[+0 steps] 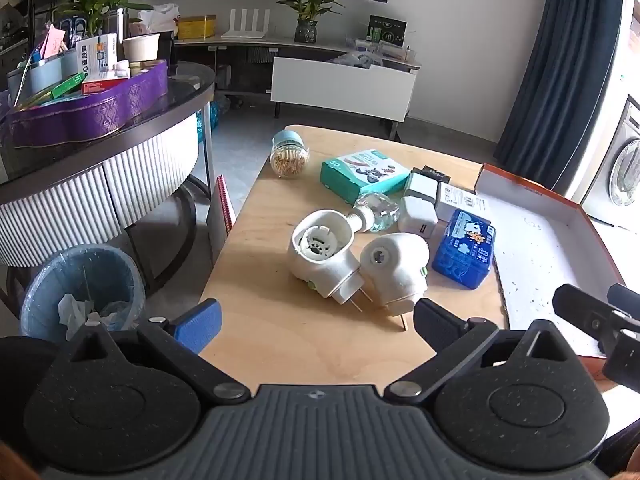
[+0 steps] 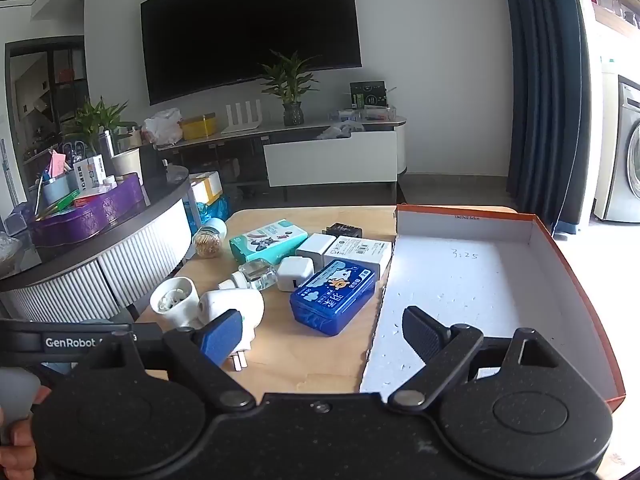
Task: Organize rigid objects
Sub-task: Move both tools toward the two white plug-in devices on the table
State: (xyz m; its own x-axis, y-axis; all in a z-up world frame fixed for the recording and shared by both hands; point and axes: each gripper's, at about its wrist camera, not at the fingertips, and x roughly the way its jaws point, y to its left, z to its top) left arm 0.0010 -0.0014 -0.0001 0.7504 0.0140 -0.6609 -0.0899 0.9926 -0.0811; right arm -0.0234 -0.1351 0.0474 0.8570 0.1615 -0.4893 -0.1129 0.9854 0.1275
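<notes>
Left wrist view has the left gripper (image 1: 316, 316) hanging over the near end of the wooden table (image 1: 280, 344), fingers spread wide with nothing between them. Right ahead of it, almost between the fingertips, lie two white plug-in units (image 1: 322, 254) side by side, prongs pointing back toward the gripper; the right-hand one (image 1: 394, 268) touches its neighbour. Just past them there's a small clear bottle (image 1: 376, 212) on its side, then a white charger cube (image 1: 418, 222), and off to the right a blue case (image 1: 466, 254) with cartoon print. Further out sit a teal box (image 1: 362, 176), a couple of small white boxes (image 1: 460, 200) and a jar of toothpicks (image 1: 289, 156) tipped over at the far left.

Right wrist view: the right gripper (image 2: 324, 336) is also wide open and empty, with its left finger over the table edge by the plugs and its right finger over the open orange-edged box (image 2: 568, 264), which sits at the table's right end, with only white specks on its floor. The blue case (image 2: 334, 298) lies just ahead and left of centre, up against that box's edge.
</notes>
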